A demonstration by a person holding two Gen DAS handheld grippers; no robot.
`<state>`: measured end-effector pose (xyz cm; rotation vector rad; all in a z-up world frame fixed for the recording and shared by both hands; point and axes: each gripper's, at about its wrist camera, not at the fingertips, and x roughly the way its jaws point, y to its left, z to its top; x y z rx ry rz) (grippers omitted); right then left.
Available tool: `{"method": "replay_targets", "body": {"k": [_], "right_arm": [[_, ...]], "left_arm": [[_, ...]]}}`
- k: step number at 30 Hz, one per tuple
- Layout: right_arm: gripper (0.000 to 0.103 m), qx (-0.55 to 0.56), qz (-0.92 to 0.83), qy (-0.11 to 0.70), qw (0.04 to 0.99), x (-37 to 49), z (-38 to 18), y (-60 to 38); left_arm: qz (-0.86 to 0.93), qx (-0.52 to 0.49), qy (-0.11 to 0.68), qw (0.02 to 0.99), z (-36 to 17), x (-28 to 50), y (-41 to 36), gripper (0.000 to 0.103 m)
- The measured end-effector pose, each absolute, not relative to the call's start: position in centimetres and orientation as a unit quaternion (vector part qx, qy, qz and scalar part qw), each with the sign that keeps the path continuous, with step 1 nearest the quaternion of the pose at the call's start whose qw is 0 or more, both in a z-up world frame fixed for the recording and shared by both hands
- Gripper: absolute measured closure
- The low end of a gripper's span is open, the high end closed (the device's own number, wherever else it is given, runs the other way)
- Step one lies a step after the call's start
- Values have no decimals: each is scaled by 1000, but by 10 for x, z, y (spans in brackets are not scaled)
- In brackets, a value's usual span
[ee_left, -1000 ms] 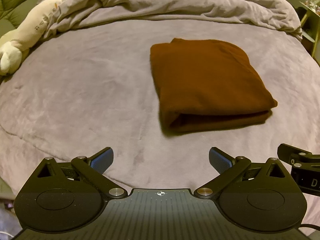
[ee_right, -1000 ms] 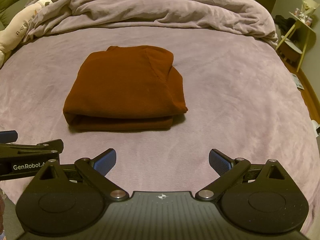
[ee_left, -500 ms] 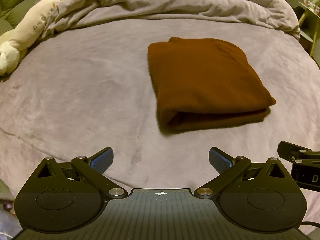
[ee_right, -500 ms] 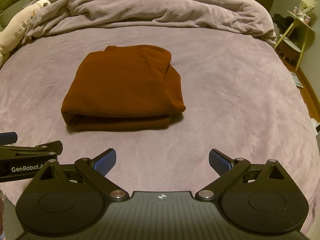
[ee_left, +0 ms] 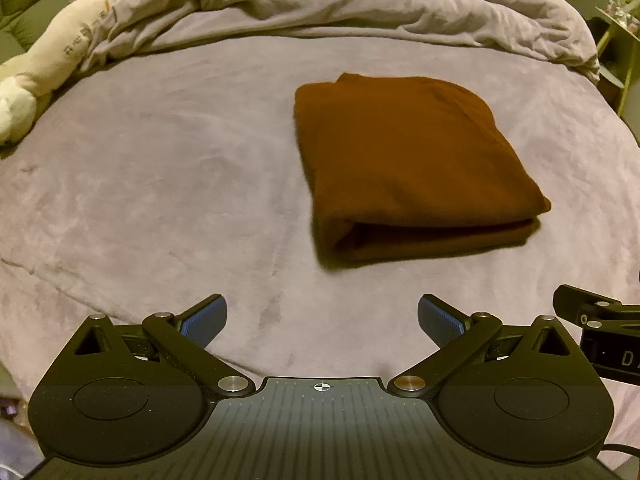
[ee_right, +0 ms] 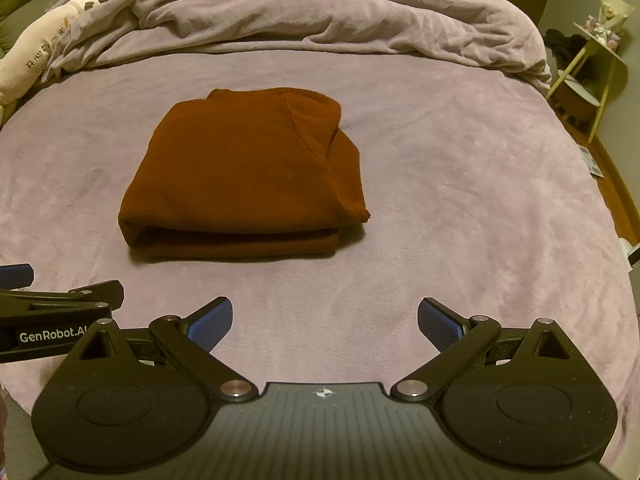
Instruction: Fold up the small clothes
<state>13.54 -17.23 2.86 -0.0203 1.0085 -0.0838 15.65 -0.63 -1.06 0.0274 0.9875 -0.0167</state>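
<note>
**Both grippers wide and empty, folded garment lying ahead of them**

Left gripper (ee_left: 322, 322): blue pads spread wide, nothing between them, hovering over the bed cover (ee_left: 160, 200). Folded brown garment (ee_left: 412, 164) sits ahead and slightly right of it, well apart from the fingertips, flat on the cover with the stacked layer edges facing the gripper.

Right gripper (ee_right: 325, 322): also spread wide, holding nothing. The brown garment (ee_right: 248, 172) is ahead and to its left, not touching the fingers. A seam and one bulkier fold show on the garment's far-right side.

The two grippers sit side by side: part of the right one (ee_left: 600, 328) shows at the right edge of the left view, and the left one (ee_right: 60, 312), with its printed label, at the left edge of the right view.

Far beyond the garment: rumpled duvet (ee_right: 320, 12) across the bed. Ahead-left: a white plush toy (ee_left: 52, 60) partly under the duvet. Ahead-right, off the bed: a small yellow side table (ee_right: 596, 68).
</note>
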Motion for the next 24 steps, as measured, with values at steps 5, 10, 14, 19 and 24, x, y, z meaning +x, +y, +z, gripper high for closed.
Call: {"method": "replay_targets", "body": {"k": [5, 10, 14, 19, 24], "right_arm": [[4, -14, -40, 484, 874, 136, 28, -171], [4, -15, -41, 484, 874, 136, 28, -170], [4, -16, -40, 483, 875, 137, 28, -169], [4, -16, -40, 482, 875, 137, 27, -169], [4, -13, -40, 481, 876, 138, 29, -170]], "left_arm": [[-6, 9, 472, 882, -11, 156, -4, 0], [-11, -5, 468, 884, -9, 155, -2, 0], [-14, 0, 465, 885, -9, 153, -3, 0], [-14, 8, 467, 884, -10, 152, -4, 0], [-13, 12, 466, 885, -10, 152, -5, 0]]}}
